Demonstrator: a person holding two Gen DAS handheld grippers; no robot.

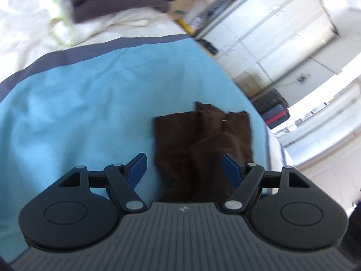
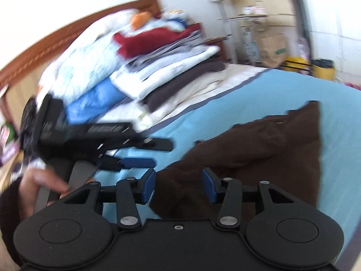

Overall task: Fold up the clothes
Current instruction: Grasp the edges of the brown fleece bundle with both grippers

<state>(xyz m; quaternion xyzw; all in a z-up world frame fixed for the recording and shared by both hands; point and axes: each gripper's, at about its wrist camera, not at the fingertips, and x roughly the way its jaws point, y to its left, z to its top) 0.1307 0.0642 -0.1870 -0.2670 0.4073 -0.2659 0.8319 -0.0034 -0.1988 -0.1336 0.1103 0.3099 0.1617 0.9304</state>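
Note:
A dark brown garment [image 1: 203, 144] lies partly folded on the light blue sheet [image 1: 79, 113] of a bed. My left gripper [image 1: 183, 163] is open, its blue pads apart over the near end of the garment. My right gripper [image 2: 179, 186] is open too, with the garment's near edge [image 2: 248, 153] between its pads. The left gripper [image 2: 135, 155] also shows in the right wrist view, held by a hand at the left.
A stack of folded clothes [image 2: 169, 67] with a red item on top sits at the far side of the bed, and shows in the left wrist view [image 1: 117, 0]. White cabinets [image 1: 270, 33] stand beyond the bed edge. A paper bag [image 2: 273, 47] and yellow bins [image 2: 322, 68] stand on the floor.

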